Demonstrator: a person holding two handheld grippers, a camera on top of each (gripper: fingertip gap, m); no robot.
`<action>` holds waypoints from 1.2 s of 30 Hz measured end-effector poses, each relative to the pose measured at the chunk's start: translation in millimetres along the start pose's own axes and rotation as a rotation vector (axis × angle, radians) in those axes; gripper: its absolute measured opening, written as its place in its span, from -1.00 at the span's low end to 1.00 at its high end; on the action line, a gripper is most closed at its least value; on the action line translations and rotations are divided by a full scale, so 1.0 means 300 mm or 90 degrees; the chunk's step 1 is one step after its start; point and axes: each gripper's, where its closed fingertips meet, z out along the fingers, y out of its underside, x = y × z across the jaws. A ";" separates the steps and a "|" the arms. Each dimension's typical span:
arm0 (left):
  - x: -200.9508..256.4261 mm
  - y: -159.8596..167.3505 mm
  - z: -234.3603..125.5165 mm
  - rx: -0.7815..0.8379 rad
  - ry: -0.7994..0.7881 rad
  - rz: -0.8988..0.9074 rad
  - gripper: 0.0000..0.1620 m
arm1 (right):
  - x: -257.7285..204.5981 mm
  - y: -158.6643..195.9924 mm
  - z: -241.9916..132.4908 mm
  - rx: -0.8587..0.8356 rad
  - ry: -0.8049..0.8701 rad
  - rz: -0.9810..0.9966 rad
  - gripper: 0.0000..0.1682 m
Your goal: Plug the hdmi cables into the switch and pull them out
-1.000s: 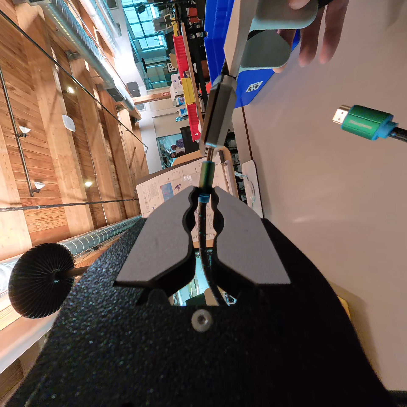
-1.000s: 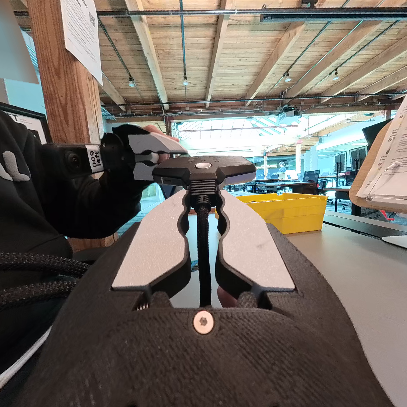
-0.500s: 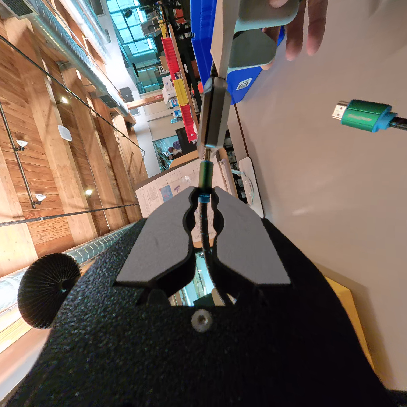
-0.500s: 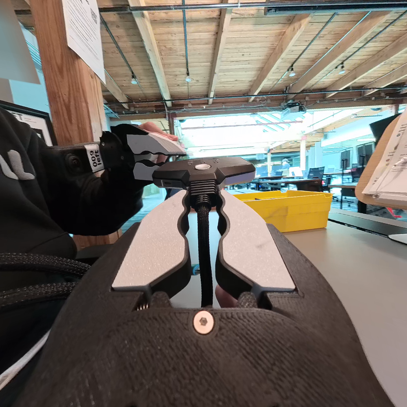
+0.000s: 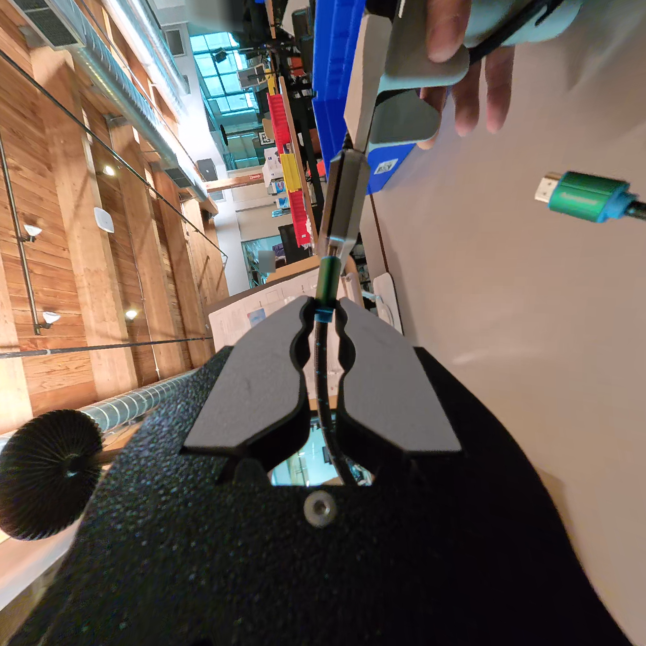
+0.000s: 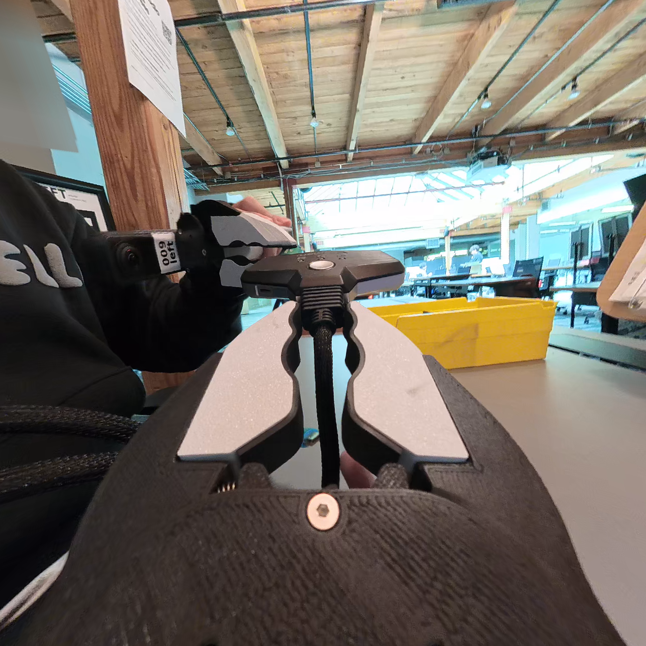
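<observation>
My left gripper is shut on the blue collar of a green HDMI plug. The plug's metal tip sits at the port on the near end of the black switch, seen edge-on. How deep it sits is not clear. My right gripper is shut on the ribbed cable neck of the switch and holds it above the table. The left gripper shows at the switch's left end in the right wrist view. A second green HDMI plug lies loose on the grey table.
A yellow bin stands on the table behind the switch. Blue bins and a clipboard with paper stand at the table's edges. A wooden post and a person's black sleeve are at left.
The gap between the green plug's tip and the switch has closed slightly. Both grippers keep their holds. The loose plug has not moved.
</observation>
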 end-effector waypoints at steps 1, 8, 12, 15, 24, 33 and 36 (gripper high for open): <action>0.000 -0.001 0.000 0.006 0.003 -0.018 -0.87 | -0.001 -0.005 0.000 0.002 0.003 -0.018 -0.73; 0.022 0.009 -0.055 0.103 0.284 -0.466 -0.44 | -0.018 -0.026 -0.005 0.018 -0.003 -0.074 -0.73; -0.017 0.043 -0.089 0.167 0.358 -0.558 -0.55 | -0.040 -0.016 0.004 0.007 -0.029 -0.089 -0.73; -0.021 -0.003 -0.108 0.243 0.432 -0.626 -0.52 | -0.048 -0.002 0.012 -0.008 -0.036 -0.102 -0.73; 0.063 -0.068 -0.052 0.302 0.460 -0.705 -0.62 | -0.052 0.008 0.014 -0.021 -0.040 -0.116 -0.73; 0.063 -0.057 -0.068 0.334 0.488 -0.754 -0.75 | -0.056 -0.002 0.012 -0.009 -0.044 -0.122 -0.73; 0.066 -0.056 -0.066 0.331 0.493 -0.771 -0.75 | -0.053 -0.002 0.011 -0.009 -0.040 -0.122 -0.73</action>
